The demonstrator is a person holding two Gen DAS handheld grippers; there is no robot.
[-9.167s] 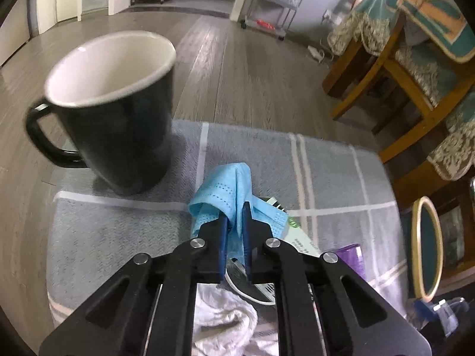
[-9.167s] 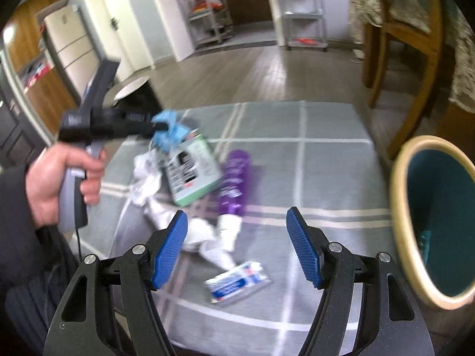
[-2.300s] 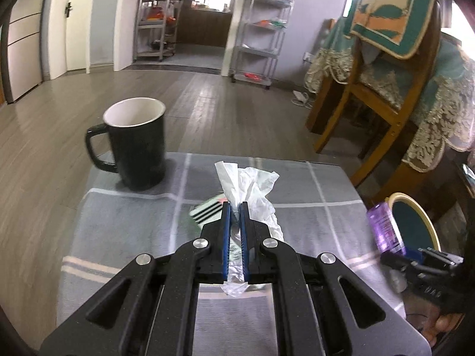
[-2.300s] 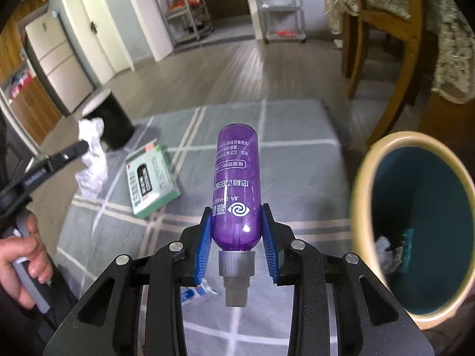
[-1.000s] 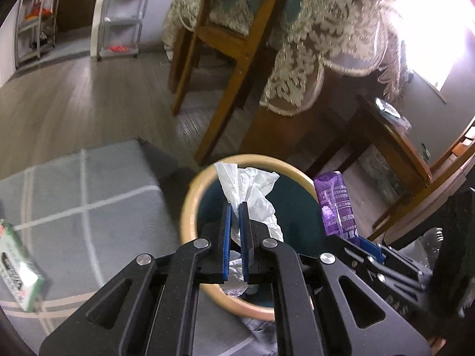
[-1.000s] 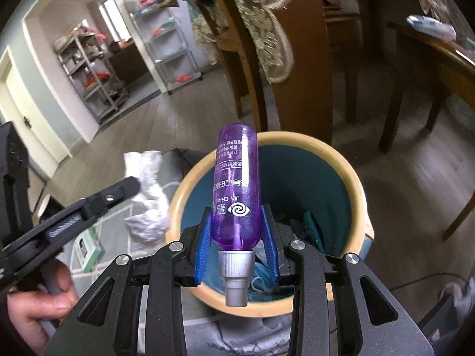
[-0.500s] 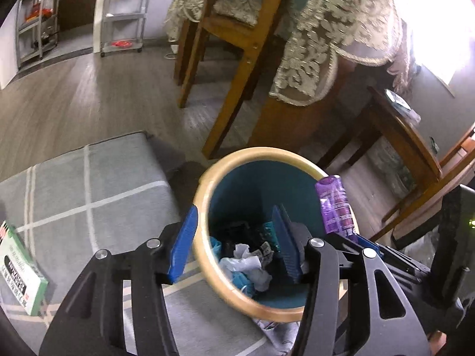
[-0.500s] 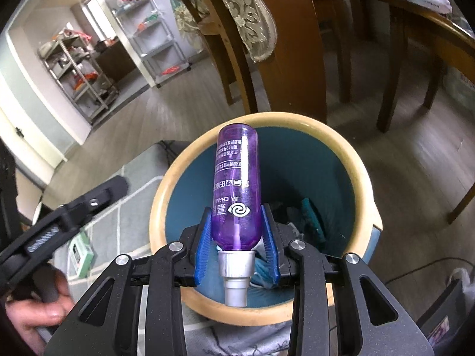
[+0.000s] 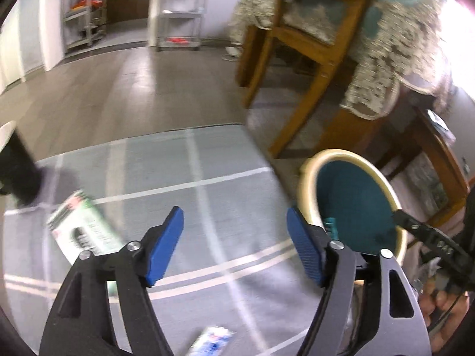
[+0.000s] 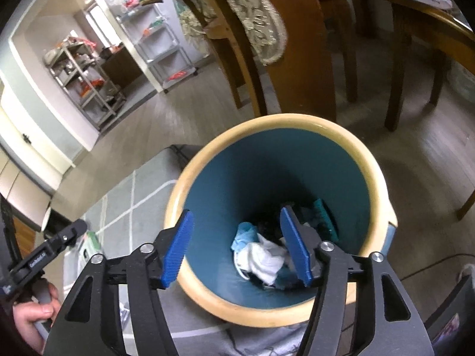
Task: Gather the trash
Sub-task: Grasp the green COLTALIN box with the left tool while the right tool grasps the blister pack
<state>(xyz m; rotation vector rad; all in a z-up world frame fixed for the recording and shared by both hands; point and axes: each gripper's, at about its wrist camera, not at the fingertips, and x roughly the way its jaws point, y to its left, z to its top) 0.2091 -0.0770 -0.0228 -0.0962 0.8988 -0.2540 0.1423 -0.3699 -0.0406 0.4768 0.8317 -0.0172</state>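
Left wrist view: the left gripper [image 9: 234,249] hangs over a grey rug [image 9: 184,175] with pale crossing lines, its blue-padded jaws spread wide and holding nothing. A green and white box [image 9: 81,228] lies flat on the rug just left of the left jaw; it is blurred, with a dark printed panel on its top face, and its long axis runs diagonally from upper left to lower right. A small blue and white packet [image 9: 212,339] lies on the rug at the bottom edge, partly cut off, its long axis slanting up to the right. The trash bin [image 9: 308,184] stands upright just off the rug's right edge, with a cream rim and teal inside, mouth facing up. A dark mug [image 9: 17,172] sits at the far left edge. Wooden chairs [image 9: 299,59] with lace-edged covers stand beyond the bin.

Right wrist view: the right gripper [image 10: 237,246] hovers directly above the bin's [image 10: 267,311] mouth, jaws wide apart and empty. At the bottom of the bin lie crumpled white tissue [image 10: 262,259], a light blue face mask [image 10: 245,234] beside it, and a teal item [image 10: 322,215] against the right wall; darker items under them are too dim to tell. The green and white box [image 10: 90,243] shows on the rug at left, mostly hidden behind the left gripper [image 10: 56,246]
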